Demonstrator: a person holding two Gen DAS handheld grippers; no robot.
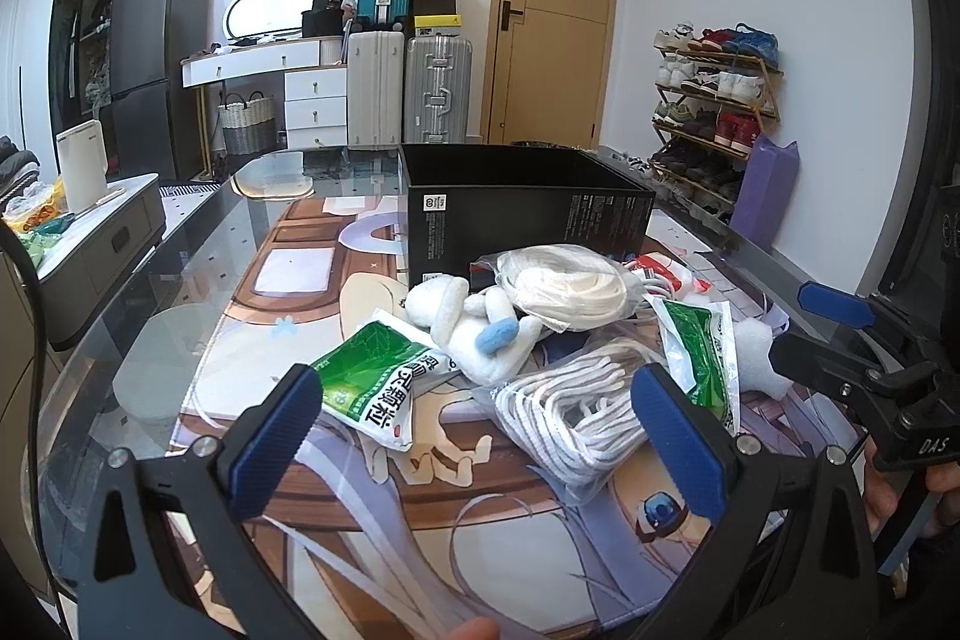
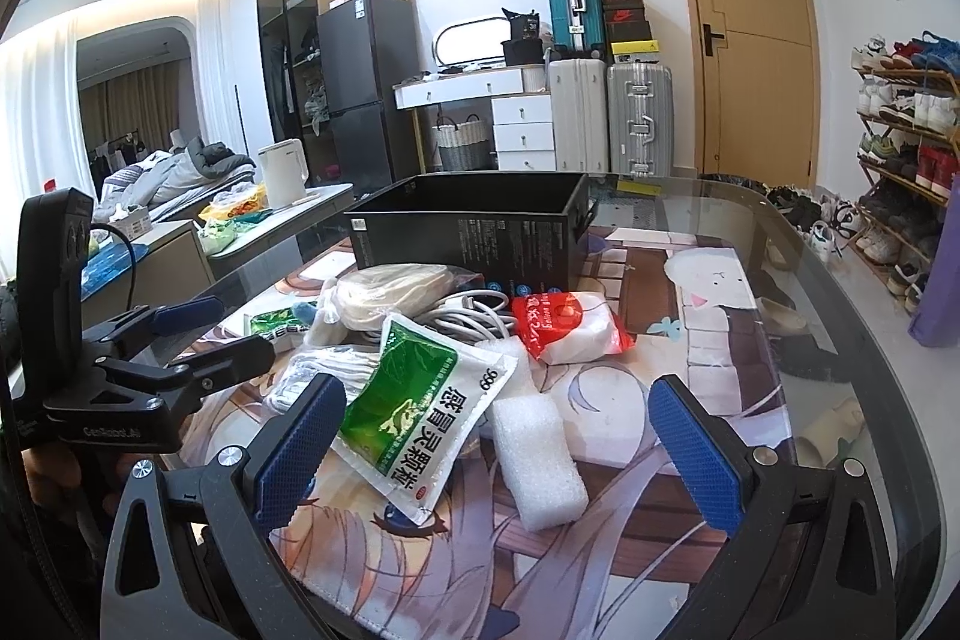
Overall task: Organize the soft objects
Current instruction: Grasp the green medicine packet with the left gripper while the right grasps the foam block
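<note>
A pile of soft things lies on the printed mat in front of an open black box [image 1: 522, 208] [image 2: 474, 232]. In the left wrist view: a white plush toy [image 1: 480, 322], a bagged coil of white rope [image 1: 564, 280], a bag of white cords [image 1: 570, 412], a green sachet [image 1: 372, 376], a second green sachet [image 1: 699, 352]. In the right wrist view: the nearer green sachet [image 2: 420, 412], a white foam block [image 2: 537, 454], a red-and-white pack [image 2: 570, 328]. My left gripper [image 1: 480, 436] is open and empty above the cords. My right gripper [image 2: 498, 454] is open and empty over the sachet and foam.
The glass table's rounded edge [image 2: 870, 316] runs to the right, with a shoe rack [image 1: 714, 100] and purple bag [image 1: 765, 190] beyond. A low cabinet with a white kettle [image 1: 81, 166] stands left. Each gripper shows in the other's view, the right gripper [image 1: 840, 340] and the left gripper [image 2: 198, 340].
</note>
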